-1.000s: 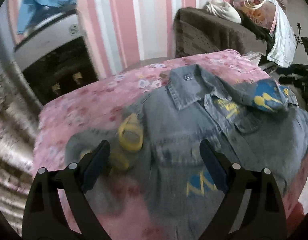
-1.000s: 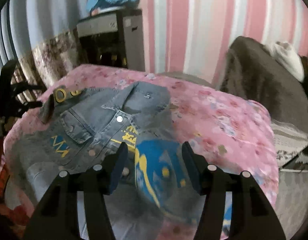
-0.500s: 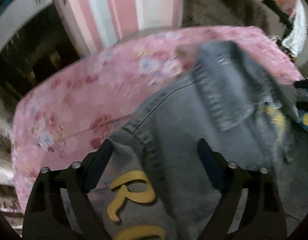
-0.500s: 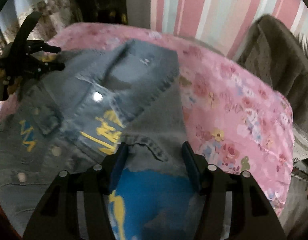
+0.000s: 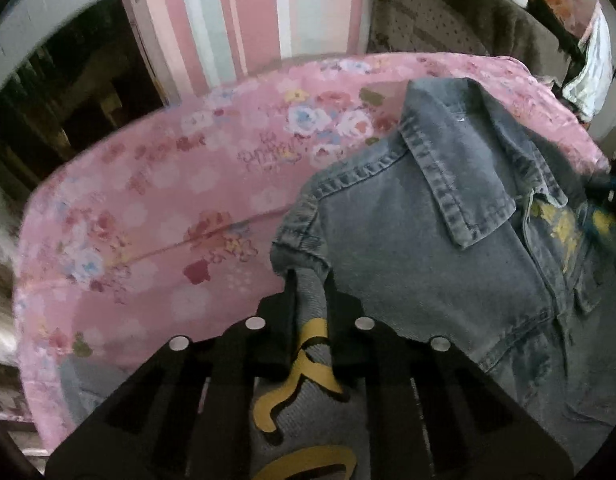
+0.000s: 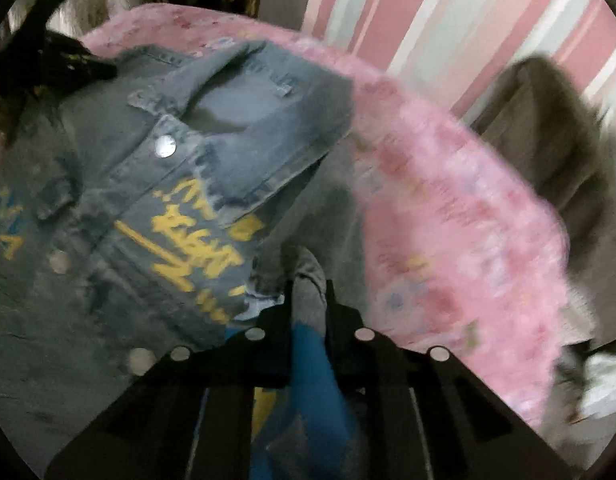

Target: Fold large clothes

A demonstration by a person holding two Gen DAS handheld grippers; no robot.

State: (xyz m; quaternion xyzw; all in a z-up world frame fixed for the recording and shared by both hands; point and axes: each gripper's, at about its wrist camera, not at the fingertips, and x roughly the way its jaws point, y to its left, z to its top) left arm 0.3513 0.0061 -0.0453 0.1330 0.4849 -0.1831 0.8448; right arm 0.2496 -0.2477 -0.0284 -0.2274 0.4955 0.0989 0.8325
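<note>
The jacket [image 5: 427, 264] lies front-up, collar toward the wall, on the pink floral cover [image 5: 156, 208]. The left gripper [image 5: 309, 300] has just closed its fingers on the sleeve near the shoulder seam. The right gripper [image 6: 309, 304] has just pinched the other sleeve, though blur hides exactly where. Both grips are probably for folding the sleeves inward. No containers are in view.

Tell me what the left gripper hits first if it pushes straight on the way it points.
The left gripper, shut on the sleeve, would likely press first into the denim jacket's shoulder seam, then the pink floral sheet beyond; depth is unclear.
</note>
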